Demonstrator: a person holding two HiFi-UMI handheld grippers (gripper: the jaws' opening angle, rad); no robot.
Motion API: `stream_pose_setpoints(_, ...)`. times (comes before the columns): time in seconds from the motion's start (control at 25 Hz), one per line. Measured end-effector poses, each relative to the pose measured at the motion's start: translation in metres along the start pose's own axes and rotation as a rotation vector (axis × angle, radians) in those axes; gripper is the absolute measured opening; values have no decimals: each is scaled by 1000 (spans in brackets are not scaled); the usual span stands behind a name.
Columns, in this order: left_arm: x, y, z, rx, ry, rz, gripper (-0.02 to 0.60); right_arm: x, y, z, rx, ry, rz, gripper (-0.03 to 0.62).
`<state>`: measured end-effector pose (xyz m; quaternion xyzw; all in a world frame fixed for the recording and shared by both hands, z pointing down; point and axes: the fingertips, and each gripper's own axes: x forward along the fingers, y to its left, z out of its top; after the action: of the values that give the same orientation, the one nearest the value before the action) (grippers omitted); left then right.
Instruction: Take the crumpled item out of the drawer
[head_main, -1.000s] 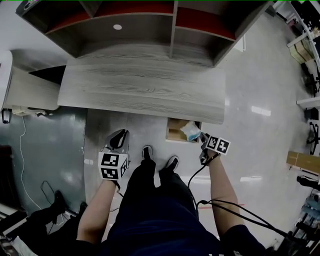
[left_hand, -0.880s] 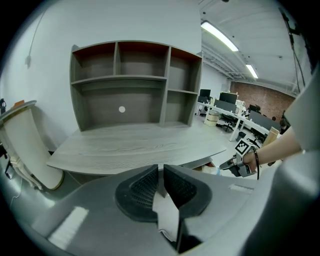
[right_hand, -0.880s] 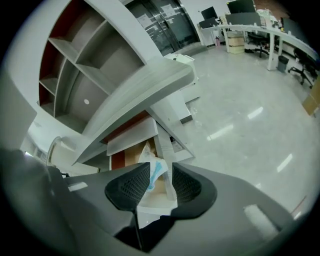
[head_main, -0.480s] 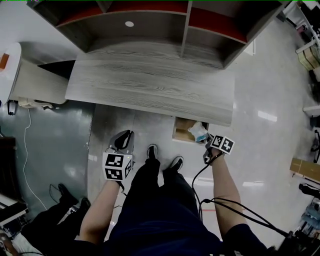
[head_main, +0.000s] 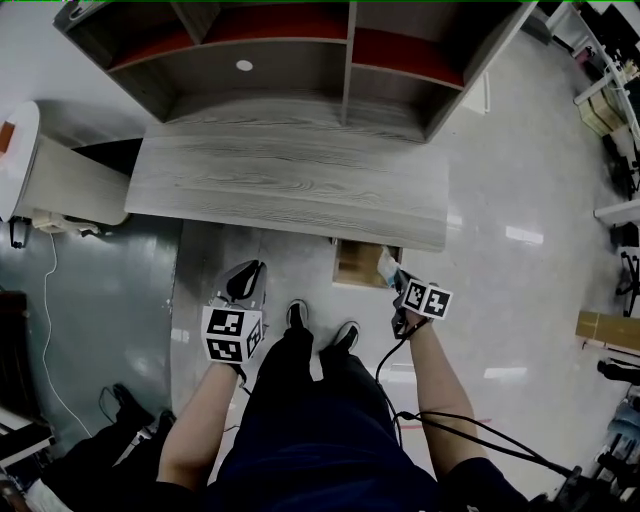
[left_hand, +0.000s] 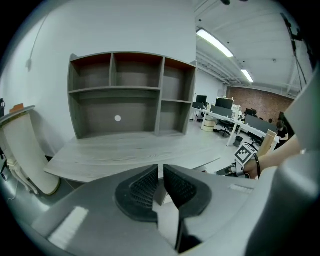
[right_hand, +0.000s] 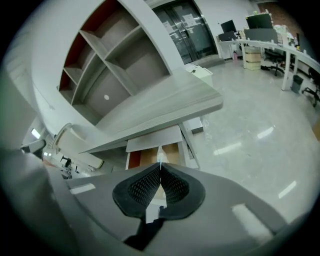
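The grey wood-grain desk (head_main: 290, 195) spreads across the scene in front of me, with an open shelf unit (head_main: 300, 60) standing along its far edge. Under the desk's near edge, towards my right, the drawer (head_main: 355, 265) is pulled out, its brown inside showing. My shoes are on the pale floor just short of it.

My left gripper (head_main: 248, 270) hangs to the left of my legs, well apart from the drawer and aimed towards the desk. Its jaws are drawn in to a narrow slit, with nothing between the pads.

My right gripper (right_hand: 160, 167) is at the drawer's right front corner, pointing into it. Its jaws are pressed together at the tips, pinching the crumpled item (head_main: 386, 264). From above, the item is a small pale scrap over the right side of the drawer, touching the gripper tips. Its long axis runs roughly in line with the gripper, and its free end points away from me towards the desk edge. In the right gripper view only a thin pale sliver of it shows, standing straight up from where the jaw tips meet, with the brown of the drawer behind it.
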<state>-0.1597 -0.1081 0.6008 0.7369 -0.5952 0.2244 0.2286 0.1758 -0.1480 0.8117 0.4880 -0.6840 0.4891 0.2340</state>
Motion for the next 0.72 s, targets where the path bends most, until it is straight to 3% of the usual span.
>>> stream_pose_setpoints(0.24, -1, -29, 19, 19, -48, -52, 35, -27, 23, 5, -125, -32, 24, 8)
stream_pose_setpoints(0.72, -17, -59, 50, 56, -137, -72, 35, -101, 84, 45, -275, -221, 144, 8)
